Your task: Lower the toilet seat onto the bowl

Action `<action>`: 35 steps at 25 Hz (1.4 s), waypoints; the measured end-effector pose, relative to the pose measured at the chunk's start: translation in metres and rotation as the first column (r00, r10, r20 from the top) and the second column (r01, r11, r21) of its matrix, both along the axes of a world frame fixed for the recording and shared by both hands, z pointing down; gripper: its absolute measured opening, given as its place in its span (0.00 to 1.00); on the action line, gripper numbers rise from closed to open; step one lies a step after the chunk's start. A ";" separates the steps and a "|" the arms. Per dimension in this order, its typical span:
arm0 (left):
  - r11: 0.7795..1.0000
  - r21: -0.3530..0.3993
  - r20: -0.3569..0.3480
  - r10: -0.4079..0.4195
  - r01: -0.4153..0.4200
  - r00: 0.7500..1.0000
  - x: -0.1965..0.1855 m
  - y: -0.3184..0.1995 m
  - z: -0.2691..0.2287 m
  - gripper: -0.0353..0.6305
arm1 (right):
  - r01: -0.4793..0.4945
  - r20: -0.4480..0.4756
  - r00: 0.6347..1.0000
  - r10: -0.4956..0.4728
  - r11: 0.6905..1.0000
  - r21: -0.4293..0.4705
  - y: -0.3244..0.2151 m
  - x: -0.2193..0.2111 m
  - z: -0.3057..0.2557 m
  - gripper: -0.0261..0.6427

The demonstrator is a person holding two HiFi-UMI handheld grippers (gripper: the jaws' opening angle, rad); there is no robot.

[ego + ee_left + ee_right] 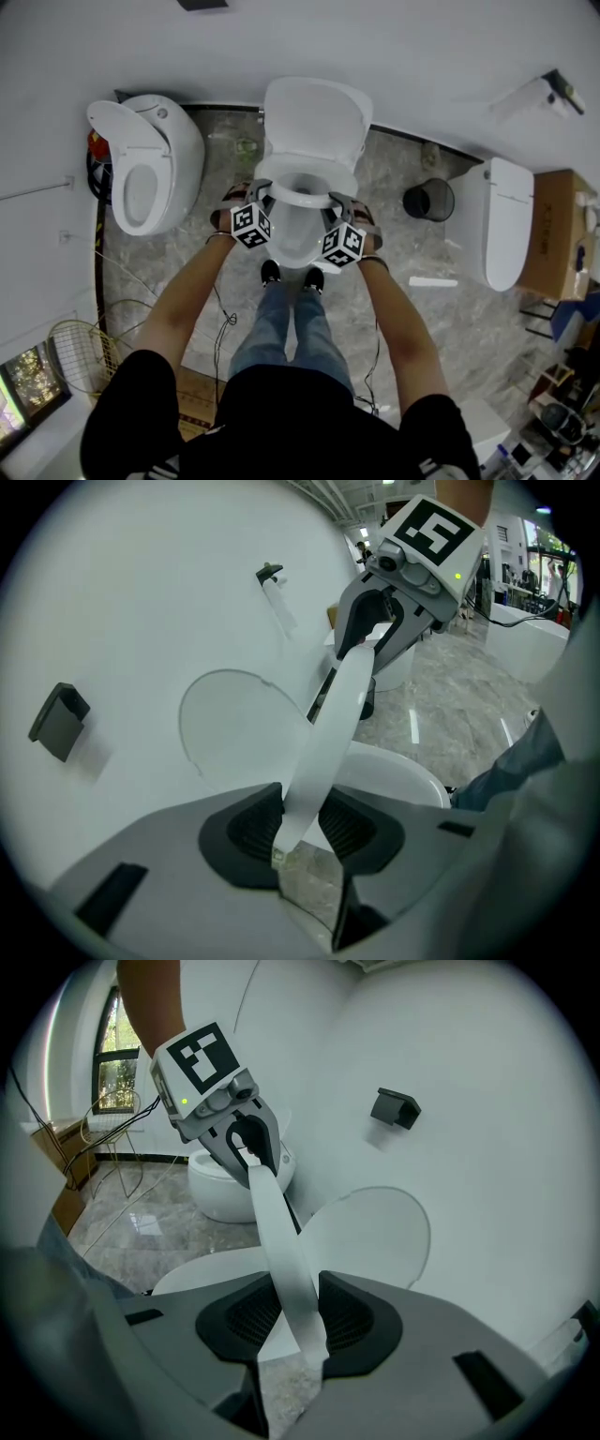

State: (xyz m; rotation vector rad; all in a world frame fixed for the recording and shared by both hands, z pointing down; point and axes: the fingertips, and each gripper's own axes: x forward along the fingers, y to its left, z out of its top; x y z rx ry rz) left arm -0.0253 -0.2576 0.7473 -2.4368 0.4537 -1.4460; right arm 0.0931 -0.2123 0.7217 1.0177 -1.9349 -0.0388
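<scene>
The white toilet (pixel 298 234) stands in the middle with its lid (pixel 314 117) leaning up against the wall. The seat ring (pixel 302 195) hangs tilted above the bowl, held by both sides. My left gripper (pixel 255 194) is shut on the ring's left side and my right gripper (pixel 339 204) on its right side. In the left gripper view the seat (pixel 323 752) runs as a white band from my left gripper (pixel 302 832) up to the right gripper (pixel 375 635). In the right gripper view the seat (pixel 286 1260) passes between the pads of my right gripper (pixel 298 1321).
A second toilet (pixel 150 173) with its seat open stands at the left, a closed one (pixel 502 220) at the right. A black bin (pixel 428 200) sits beside the middle toilet. The person's feet (pixel 291 275) stand right before the bowl. Cables and a wire rack (pixel 80 352) lie lower left.
</scene>
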 end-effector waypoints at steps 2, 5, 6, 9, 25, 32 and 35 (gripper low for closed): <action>1.000 0.000 0.012 0.014 -0.014 1.000 -0.004 0.008 0.005 0.23 | 0.013 -0.013 1.000 -0.013 1.000 -0.001 0.008 -0.004 0.005 0.24; 0.999 0.005 0.032 0.038 -0.038 0.999 -0.008 0.018 0.010 0.23 | 0.017 -0.020 1.000 -0.017 1.000 -0.002 0.018 -0.008 0.008 0.25; 0.999 0.009 0.041 0.047 -0.047 0.998 -0.008 0.021 0.012 0.24 | 0.018 -0.022 1.000 -0.018 1.000 -0.002 0.021 -0.009 0.011 0.25; 0.997 0.018 0.072 0.073 -0.075 0.995 -0.011 0.032 0.019 0.24 | 0.023 -0.026 0.999 -0.023 1.000 -0.007 0.033 -0.010 0.020 0.26; 0.991 0.020 0.191 0.124 -0.131 0.974 -0.029 0.076 0.055 0.26 | 0.055 -0.077 0.995 -0.060 0.996 -0.070 0.078 -0.028 0.056 0.29; 0.990 0.003 0.231 0.136 -0.140 0.963 -0.034 0.092 0.066 0.28 | 0.056 -0.100 0.993 -0.067 0.992 -0.112 0.095 -0.033 0.073 0.31; 0.989 -0.004 0.245 0.144 -0.148 0.959 -0.035 0.098 0.072 0.28 | 0.042 -0.108 0.993 -0.056 0.991 -0.129 0.102 -0.035 0.081 0.31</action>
